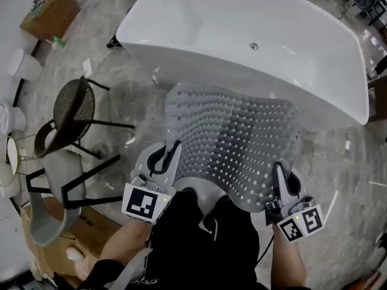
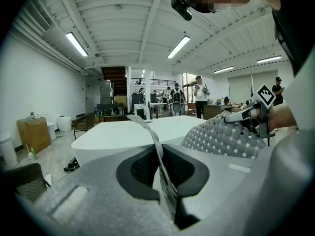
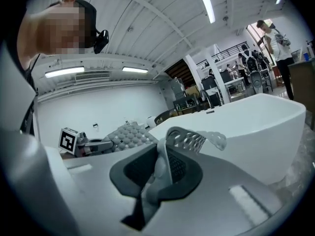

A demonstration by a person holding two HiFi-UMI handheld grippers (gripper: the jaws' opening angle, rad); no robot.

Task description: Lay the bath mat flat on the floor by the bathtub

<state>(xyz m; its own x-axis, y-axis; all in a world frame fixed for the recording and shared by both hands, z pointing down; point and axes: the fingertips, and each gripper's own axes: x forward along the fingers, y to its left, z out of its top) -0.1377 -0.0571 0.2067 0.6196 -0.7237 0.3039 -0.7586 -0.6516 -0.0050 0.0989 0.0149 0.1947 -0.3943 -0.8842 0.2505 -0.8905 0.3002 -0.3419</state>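
Head view has the bath mat up in the air, stretched between both grippers in front of the person, with its far edge drooping toward the bathtub and nothing yet touching the floor. The left gripper has the near left corner and the right gripper the near right corner. In the left gripper view the jaws of the left gripper are almost together, nipped on a thin strip of the mat's edge, with the rest of the mat bulging off to the right. In the right gripper view it's the same story: the right gripper is pinched nearly closed on a curled lip of the mat. Look at that sheet bow and ripple. It reads as soft, rubbery and light, full of small holes and studs, with no stiffness of its own, so I'd say the two near corners are the right places to hold it, spread wide to keep it taut. The risk, to my eye, is the far edge folding under or the studded face clinging early. As for containers, the bathtub is empty, with just a drain showing. The cardboard box at the far left looks closed, so I can't tell what it holds.
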